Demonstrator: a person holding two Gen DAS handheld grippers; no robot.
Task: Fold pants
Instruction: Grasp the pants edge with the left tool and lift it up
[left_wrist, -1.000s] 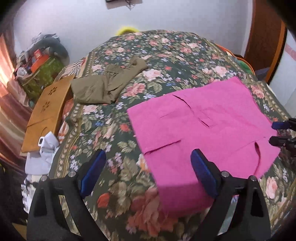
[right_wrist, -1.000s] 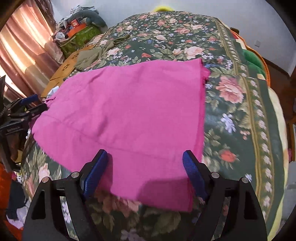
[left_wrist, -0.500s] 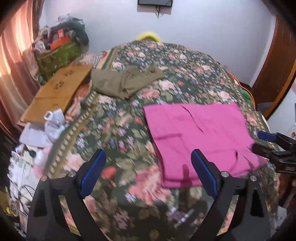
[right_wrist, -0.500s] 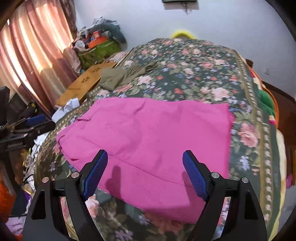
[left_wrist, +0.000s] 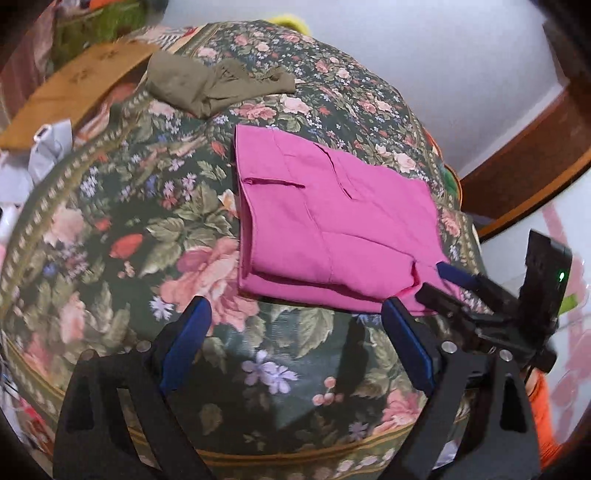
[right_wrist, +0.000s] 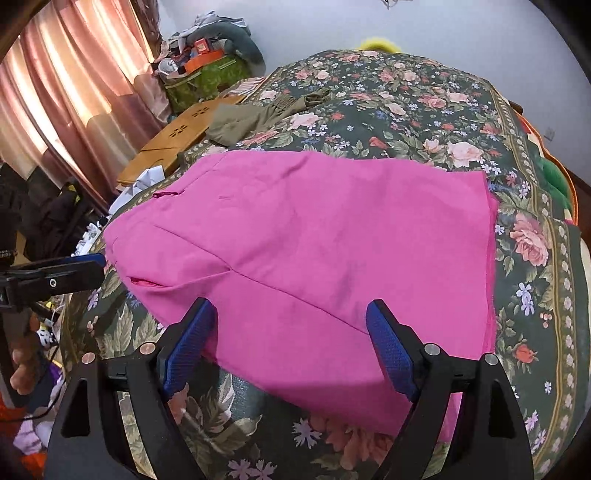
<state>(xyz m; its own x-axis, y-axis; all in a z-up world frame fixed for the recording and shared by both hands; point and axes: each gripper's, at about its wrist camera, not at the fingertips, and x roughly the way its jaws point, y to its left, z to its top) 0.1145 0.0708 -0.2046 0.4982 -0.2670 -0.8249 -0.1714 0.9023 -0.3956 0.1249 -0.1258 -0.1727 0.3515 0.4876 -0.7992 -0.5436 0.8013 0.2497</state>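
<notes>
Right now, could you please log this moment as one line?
pink pants: folded, flat on bed | left gripper: open, empty | right gripper: open, empty | olive garment: behind

Folded pants (left_wrist: 332, 225) lie on the bed (left_wrist: 155, 236); another garment (left_wrist: 210, 85), perhaps trousers, lies behind them

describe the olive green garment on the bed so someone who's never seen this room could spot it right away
Start at the bed with the dark floral bedspread. The olive garment lies crumpled near its far edge, beside the wooden board. Unlike the pink pants, which lie flat and folded nearer the tools, it is dull khaki-green and rumpled.
</notes>
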